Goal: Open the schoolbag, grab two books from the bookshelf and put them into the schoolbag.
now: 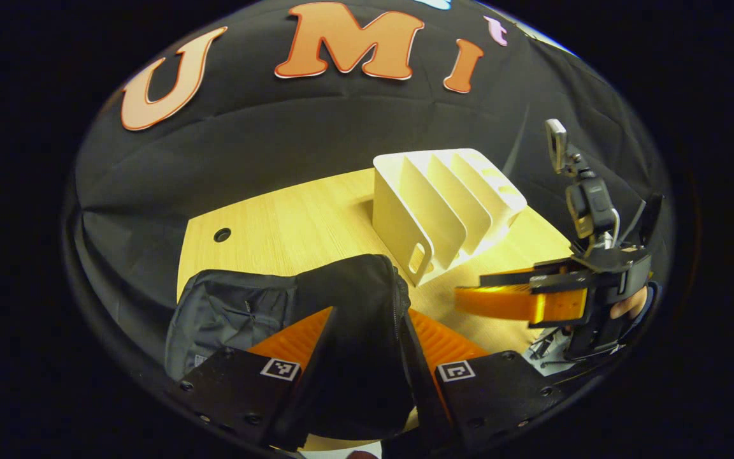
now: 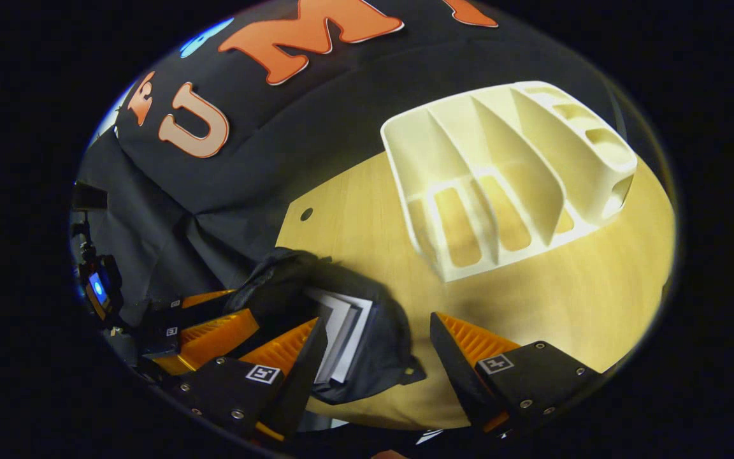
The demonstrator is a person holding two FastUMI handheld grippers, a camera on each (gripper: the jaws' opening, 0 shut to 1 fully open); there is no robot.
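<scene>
The black schoolbag (image 1: 341,306) lies on the wooden table, and its upper flap fills the gap of my left gripper (image 1: 367,347), whose two fingers press on it. In the right gripper view the schoolbag (image 2: 392,338) is open, with two pale books (image 2: 341,331) lying inside. My right gripper (image 2: 376,347) hovers open just above that opening with nothing held. The white bookshelf (image 1: 443,210) (image 2: 507,172) stands behind with bare slots. Farther off, the right gripper (image 1: 469,290) reaches in from the right, and the left gripper (image 2: 201,325) sits at the bag's left edge.
The table (image 1: 290,223) (image 2: 564,299) has a round cable hole (image 1: 222,234) (image 2: 306,213) near its far left. Black cloth hangs behind and beside it. A hand (image 1: 628,303) holds the right gripper's handle.
</scene>
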